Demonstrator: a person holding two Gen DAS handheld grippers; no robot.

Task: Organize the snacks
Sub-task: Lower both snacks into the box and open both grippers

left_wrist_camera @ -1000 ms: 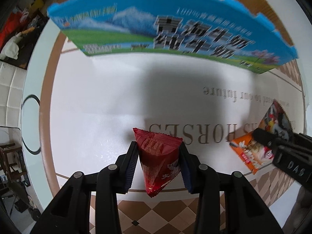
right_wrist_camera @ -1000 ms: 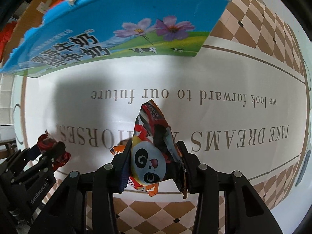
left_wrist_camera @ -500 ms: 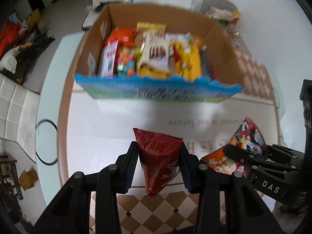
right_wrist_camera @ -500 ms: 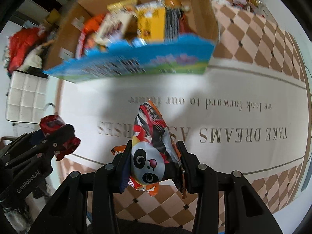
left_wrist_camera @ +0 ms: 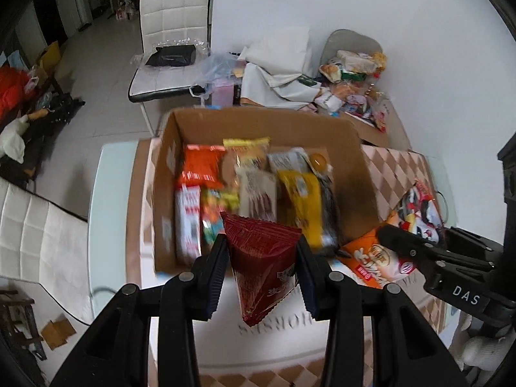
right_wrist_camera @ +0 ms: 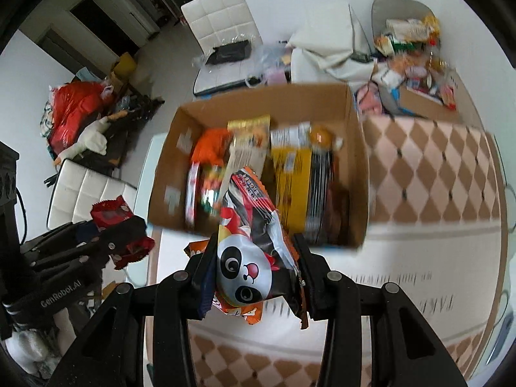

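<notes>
Red crinkled snack packet [left_wrist_camera: 262,261]: left gripper [left_wrist_camera: 262,274] is clamping it.
Panda-print snack pouch [right_wrist_camera: 250,245]: right gripper [right_wrist_camera: 254,277] is clamping it.
Brown cardboard box [left_wrist_camera: 361,174]: lying at 12 o'clock.

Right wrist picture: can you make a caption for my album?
Right gripper clamps a panda packet above a snack-filled box; left gripper holds a red packet.
</notes>
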